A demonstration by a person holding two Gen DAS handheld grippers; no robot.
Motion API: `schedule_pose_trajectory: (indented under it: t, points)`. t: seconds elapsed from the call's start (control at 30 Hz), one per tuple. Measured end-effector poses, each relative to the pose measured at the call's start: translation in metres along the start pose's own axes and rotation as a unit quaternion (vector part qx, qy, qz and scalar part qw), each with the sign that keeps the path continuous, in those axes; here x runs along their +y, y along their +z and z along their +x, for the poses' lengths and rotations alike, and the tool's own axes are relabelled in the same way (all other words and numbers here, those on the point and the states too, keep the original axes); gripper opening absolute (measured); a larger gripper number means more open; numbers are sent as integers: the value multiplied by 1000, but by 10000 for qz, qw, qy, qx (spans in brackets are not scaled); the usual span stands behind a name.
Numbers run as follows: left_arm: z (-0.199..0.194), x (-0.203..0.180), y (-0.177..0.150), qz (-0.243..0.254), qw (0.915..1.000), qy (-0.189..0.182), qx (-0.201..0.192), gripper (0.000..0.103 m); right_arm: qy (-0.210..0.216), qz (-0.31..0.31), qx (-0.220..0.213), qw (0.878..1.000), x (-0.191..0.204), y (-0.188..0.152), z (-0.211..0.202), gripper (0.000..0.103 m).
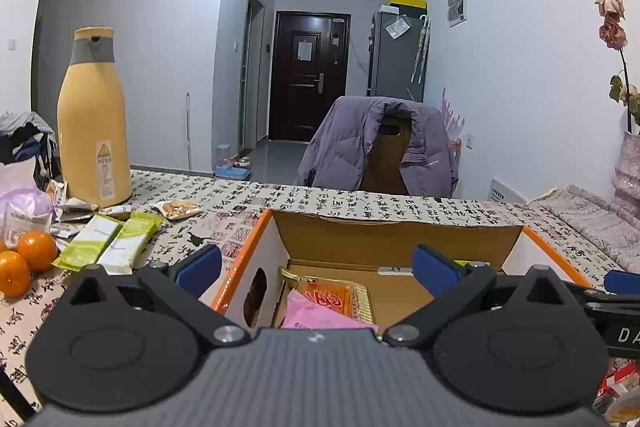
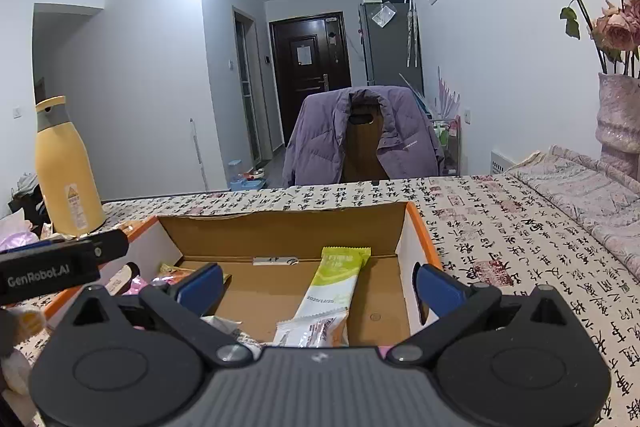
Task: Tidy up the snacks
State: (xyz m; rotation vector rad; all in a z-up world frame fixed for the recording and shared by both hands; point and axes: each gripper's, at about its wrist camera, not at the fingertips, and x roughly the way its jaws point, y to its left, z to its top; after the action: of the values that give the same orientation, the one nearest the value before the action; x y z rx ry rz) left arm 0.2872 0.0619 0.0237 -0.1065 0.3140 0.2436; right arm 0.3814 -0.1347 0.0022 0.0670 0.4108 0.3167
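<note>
An open cardboard box (image 1: 400,239) with an orange rim stands on the table, right in front of both grippers. My left gripper (image 1: 317,269) is open above the box's left half, with nothing between its blue pads. Below it lie an orange-gold snack packet (image 1: 332,297) and a pink packet (image 1: 320,317). My right gripper (image 2: 318,287) is open over the right half of the box (image 2: 420,227), where a green-and-white snack bar (image 2: 332,291) leans on the floor, free of the pads. Two more green bars (image 1: 108,247) lie on the table left of the box.
A tall yellow flask (image 1: 94,119), two oranges (image 1: 24,259) and several small packets (image 1: 178,209) crowd the table's left side. A vase of dried roses (image 2: 618,123) and a folded cloth (image 2: 580,187) sit at the right. A chair with a purple jacket (image 1: 380,147) stands behind the table.
</note>
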Motion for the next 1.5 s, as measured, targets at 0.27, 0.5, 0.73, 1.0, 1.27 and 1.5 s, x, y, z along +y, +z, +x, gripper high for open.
schedule_pose_trajectory:
  t: [0.27, 0.5, 0.73, 1.0, 1.27, 1.5]
  points:
    - [-9, -3, 8, -8, 10000, -20, 5, 103, -30, -61, -63, 10000, 3, 4, -4, 103]
    - [-29, -4, 22, -25, 10000, -72, 48, 103, 52, -167, -198, 9997, 9, 21, -27, 103]
    - [-63, 1, 24, -49, 9998, -194, 31, 103, 39, -329, -251, 9991, 14, 25, -60, 103]
    - [-109, 8, 10, 104, 9993, -356, 69, 103, 78, -394, -252, 9989, 14, 12, -103, 103]
    - [-151, 20, -16, 130, 9988, -451, 138, 103, 168, -462, -154, 9987, 16, -15, -142, 103]
    - [-172, 31, -45, 190, 9981, -489, 310, 103, 290, -372, -14, 9989, 12, -44, -164, 103]
